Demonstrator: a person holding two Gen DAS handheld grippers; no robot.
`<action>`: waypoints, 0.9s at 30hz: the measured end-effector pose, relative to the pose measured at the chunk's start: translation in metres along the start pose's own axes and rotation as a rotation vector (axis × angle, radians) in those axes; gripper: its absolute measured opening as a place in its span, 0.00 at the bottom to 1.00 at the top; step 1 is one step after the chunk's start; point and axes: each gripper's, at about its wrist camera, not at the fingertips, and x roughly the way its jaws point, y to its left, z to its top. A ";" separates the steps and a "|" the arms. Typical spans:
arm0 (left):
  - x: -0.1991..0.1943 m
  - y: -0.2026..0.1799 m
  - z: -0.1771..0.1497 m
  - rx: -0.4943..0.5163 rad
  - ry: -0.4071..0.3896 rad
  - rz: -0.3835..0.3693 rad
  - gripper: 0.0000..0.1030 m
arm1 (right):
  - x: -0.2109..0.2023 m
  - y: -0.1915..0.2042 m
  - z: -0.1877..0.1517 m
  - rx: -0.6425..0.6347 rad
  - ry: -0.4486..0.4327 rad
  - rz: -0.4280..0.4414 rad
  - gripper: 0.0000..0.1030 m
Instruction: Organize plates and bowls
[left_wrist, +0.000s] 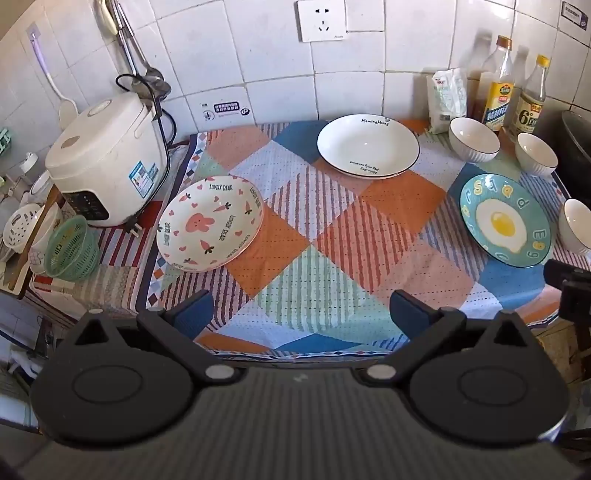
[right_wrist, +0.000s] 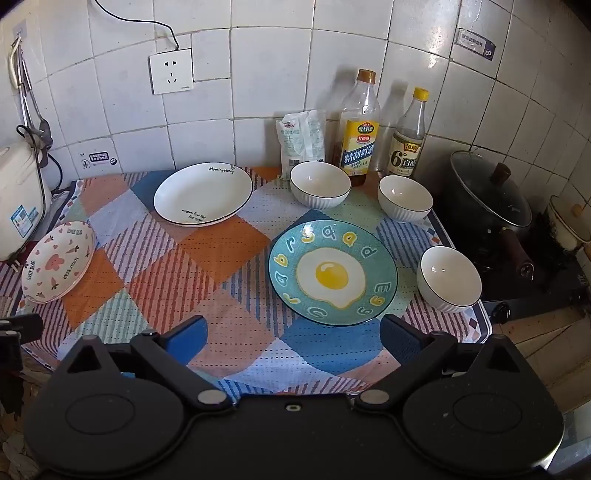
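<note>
Standing here by the counter, I'd say the sorting has not begun: nothing is stacked, and every dish lies alone on the patchwork cloth. The left gripper hangs released over the near edge, its blue pads spread wide with nothing between them. The right gripper is likewise spread and empty, poised just short of the egg plate.

The bunny plate sits at the left, close beside the rice cooker. The white plate lies far back, centre. The egg plate is right of centre, near. Three white ribbed bowls ring it: the far-left bowl, the far-right bowl in front of the bottles, and the near-right bowl at the cloth's right edge, next to the stove.

Everything remains to be gathered, I judge: plates onto plates, bowls into bowls.

All rest flat, mouths upward. Being round, none has a long axis; the egg plate's fried-egg picture tapers toward the near side.
</note>
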 end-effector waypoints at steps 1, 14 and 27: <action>-0.001 0.001 0.000 -0.004 -0.003 -0.002 1.00 | 0.000 0.000 0.000 0.002 0.001 0.000 0.98; 0.002 0.003 -0.002 -0.016 -0.031 -0.002 0.99 | 0.004 -0.002 0.000 -0.011 -0.001 -0.024 0.98; 0.013 0.004 -0.003 -0.023 0.004 -0.040 0.98 | 0.005 -0.010 -0.002 0.024 -0.009 -0.025 0.98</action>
